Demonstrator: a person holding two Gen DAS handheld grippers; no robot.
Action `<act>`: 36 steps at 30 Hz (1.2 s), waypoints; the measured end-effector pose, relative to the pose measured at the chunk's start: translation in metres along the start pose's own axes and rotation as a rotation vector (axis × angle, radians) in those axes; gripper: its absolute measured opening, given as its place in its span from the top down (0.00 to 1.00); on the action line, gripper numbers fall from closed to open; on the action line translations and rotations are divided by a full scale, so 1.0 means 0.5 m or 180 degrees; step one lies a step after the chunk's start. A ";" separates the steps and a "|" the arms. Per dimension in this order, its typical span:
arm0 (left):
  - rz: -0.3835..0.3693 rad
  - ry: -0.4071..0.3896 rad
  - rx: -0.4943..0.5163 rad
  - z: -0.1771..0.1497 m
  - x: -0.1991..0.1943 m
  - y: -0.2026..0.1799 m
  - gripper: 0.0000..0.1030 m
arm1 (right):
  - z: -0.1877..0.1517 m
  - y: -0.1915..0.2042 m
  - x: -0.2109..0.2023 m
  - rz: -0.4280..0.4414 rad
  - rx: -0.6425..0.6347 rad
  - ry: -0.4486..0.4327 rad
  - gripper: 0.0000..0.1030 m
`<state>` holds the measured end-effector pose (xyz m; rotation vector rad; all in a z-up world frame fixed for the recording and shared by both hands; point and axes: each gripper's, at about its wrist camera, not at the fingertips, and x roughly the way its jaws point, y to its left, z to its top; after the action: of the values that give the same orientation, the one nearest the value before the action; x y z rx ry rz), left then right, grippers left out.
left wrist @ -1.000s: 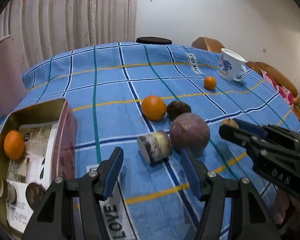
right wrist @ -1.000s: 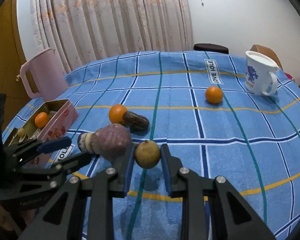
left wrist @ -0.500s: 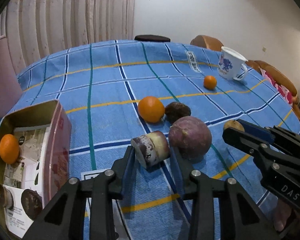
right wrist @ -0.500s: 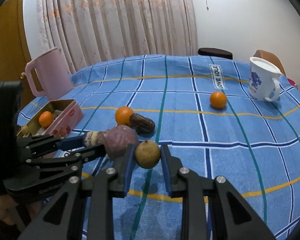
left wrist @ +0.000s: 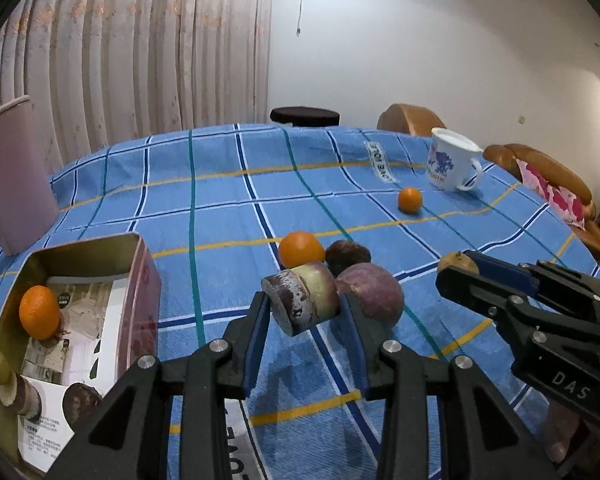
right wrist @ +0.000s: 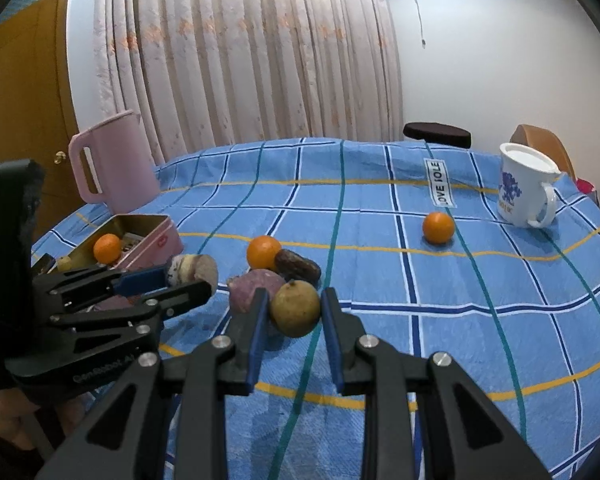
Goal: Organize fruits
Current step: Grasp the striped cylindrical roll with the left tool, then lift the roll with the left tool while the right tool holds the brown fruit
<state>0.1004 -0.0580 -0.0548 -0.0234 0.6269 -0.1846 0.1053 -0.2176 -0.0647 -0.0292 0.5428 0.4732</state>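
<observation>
While the left gripper (left wrist: 303, 312) pinches a cut purple-skinned chunk (left wrist: 300, 303) lifted over the checked cloth (left wrist: 220, 200), the right gripper (right wrist: 293, 314) clamps a yellow-brown round fruit (right wrist: 295, 308), both probably meant for the open tin (left wrist: 138, 280) at left.

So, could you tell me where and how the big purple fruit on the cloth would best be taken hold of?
Probably across the widest middle of the purple fruit, tool fingers on its left and right sides, coming from above or the near side. It is round and smooth, so a grip off-centre may slip. The brown fruit and orange crowd its far side.
</observation>
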 end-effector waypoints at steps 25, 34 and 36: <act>0.0201 -0.0385 0.0110 -0.006 -0.048 -0.016 0.63 | -0.003 0.010 -0.027 0.0010 -0.0093 -0.0239 0.72; 0.0226 -0.0481 0.0104 -0.008 -0.059 -0.016 0.63 | -0.004 0.014 -0.037 0.0005 -0.0136 -0.0332 0.72; 0.0235 -0.0500 0.0107 -0.009 -0.062 -0.017 0.63 | -0.004 0.015 -0.040 0.0003 -0.0148 -0.0356 0.72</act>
<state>0.0717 -0.0606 -0.0396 0.0176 0.4670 -0.1205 0.0860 -0.2198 -0.0556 -0.0465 0.4220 0.4854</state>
